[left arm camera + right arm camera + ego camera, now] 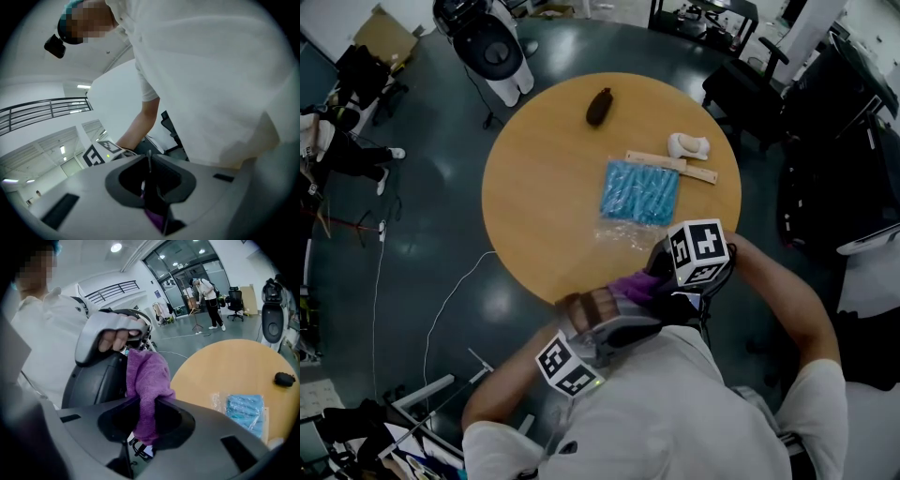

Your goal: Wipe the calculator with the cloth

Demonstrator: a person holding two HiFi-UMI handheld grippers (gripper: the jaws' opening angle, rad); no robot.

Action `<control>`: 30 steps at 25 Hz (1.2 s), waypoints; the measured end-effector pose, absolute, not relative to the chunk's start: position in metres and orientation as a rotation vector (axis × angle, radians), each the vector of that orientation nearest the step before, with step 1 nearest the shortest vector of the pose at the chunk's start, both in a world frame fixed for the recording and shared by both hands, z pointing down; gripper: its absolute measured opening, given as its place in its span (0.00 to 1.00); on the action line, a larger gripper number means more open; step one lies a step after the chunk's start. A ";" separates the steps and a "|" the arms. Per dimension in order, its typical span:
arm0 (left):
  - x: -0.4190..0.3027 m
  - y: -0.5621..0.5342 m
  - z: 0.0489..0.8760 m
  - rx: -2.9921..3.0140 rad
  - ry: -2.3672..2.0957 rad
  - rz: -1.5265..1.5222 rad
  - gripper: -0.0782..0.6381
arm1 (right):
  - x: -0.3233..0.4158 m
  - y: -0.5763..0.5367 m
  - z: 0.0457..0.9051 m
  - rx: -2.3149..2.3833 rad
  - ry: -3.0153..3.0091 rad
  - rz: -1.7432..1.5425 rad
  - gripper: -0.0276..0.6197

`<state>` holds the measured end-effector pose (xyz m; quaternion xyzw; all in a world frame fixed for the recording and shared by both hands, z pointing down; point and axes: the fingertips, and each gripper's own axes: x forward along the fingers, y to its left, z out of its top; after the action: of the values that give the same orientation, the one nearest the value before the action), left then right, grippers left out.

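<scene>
In the head view both grippers meet in front of my body, just off the round table's near edge. My right gripper is shut on a purple cloth, which bunches up out of its jaws. The left gripper is held level against my shirt. It is shut on a thin dark slab seen edge-on, which I take for the calculator; its face is hidden. A purple bit shows low between those jaws. In the right gripper view the left gripper and the hand on it sit right behind the cloth.
On the wooden table lie a blue packet in clear plastic, wooden rulers, a white object and a dark oval object. A white machine base and dark chairs stand beyond. A person stands far off.
</scene>
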<state>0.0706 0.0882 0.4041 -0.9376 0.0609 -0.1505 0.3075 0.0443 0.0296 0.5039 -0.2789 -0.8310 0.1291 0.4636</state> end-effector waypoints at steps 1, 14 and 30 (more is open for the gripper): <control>0.070 0.088 0.401 -2.489 0.166 -0.386 0.17 | 0.044 0.032 0.508 -0.692 -2.035 0.329 0.18; 0.060 0.073 0.377 -2.611 0.282 -0.268 0.17 | 0.047 -0.008 0.563 -0.484 -2.092 0.515 0.18; -0.044 -0.048 0.575 -3.135 1.540 -0.035 0.17 | 0.083 -0.104 0.594 0.282 -2.348 0.748 0.18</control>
<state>-0.0435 -0.0476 0.5753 -0.8837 0.4342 -0.0100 -0.1746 0.0833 -0.1043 0.5938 0.1074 -0.8954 0.2853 0.3246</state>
